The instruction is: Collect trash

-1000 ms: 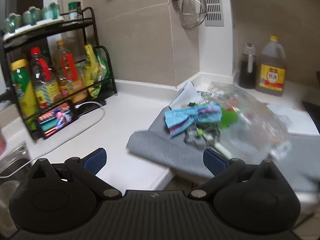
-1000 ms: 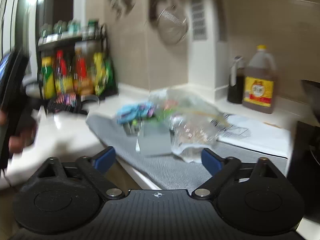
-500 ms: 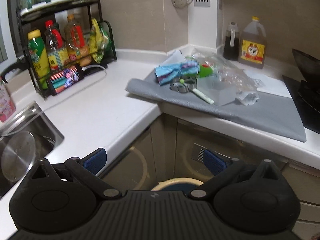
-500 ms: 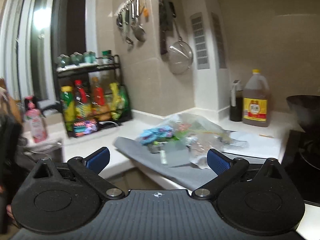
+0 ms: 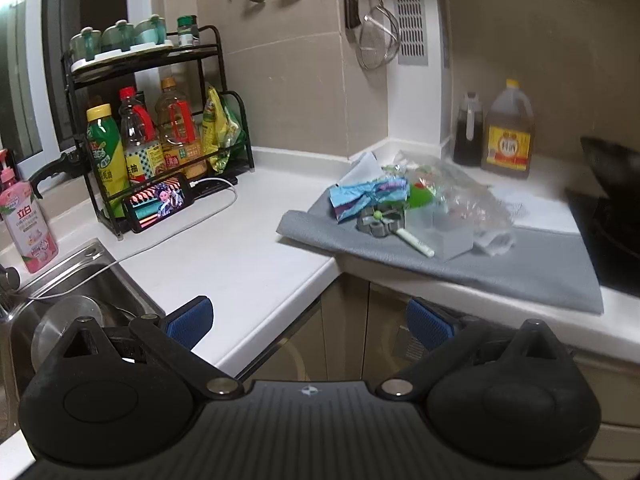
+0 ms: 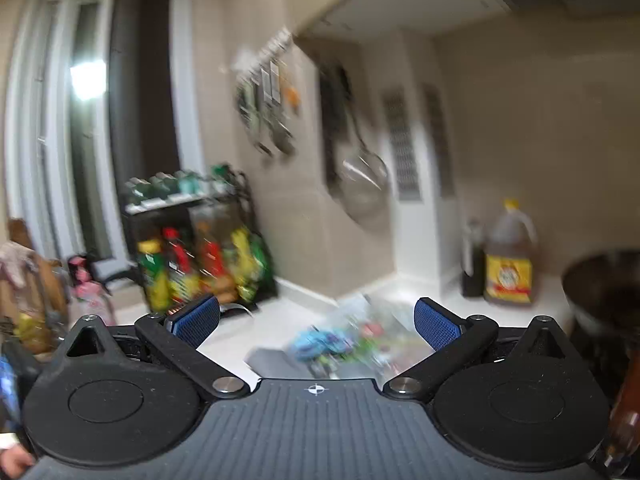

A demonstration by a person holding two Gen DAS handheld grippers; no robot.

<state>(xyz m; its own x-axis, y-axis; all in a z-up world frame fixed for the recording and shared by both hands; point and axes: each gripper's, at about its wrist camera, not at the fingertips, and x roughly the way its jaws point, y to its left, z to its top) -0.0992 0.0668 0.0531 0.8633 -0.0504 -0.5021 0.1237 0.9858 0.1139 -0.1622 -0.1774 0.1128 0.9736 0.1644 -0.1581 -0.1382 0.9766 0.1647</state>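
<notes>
A pile of trash lies on a grey mat (image 5: 520,268) on the kitchen counter: a blue wrapper (image 5: 366,196), a clear plastic bag (image 5: 460,196), a clear plastic box (image 5: 448,236), a green-and-white stick (image 5: 414,241) and crumpled tissue (image 5: 496,242). My left gripper (image 5: 308,320) is open and empty, well back from the counter edge. My right gripper (image 6: 316,318) is open and empty, also far back; its view is blurred, and the trash pile (image 6: 344,344) shows low between its fingers.
A black rack (image 5: 160,128) with bottles, a phone (image 5: 160,202) on a white cable, a sink (image 5: 76,300), a pink soap bottle (image 5: 28,220), an oil jug (image 5: 508,132), a dark bottle (image 5: 468,132) and a black wok (image 5: 612,168) surround the mat.
Both grippers have pulled back from the trash pile, which now looks smaller and farther away. The right view has tilted up and blurred. Both stay open and empty.
</notes>
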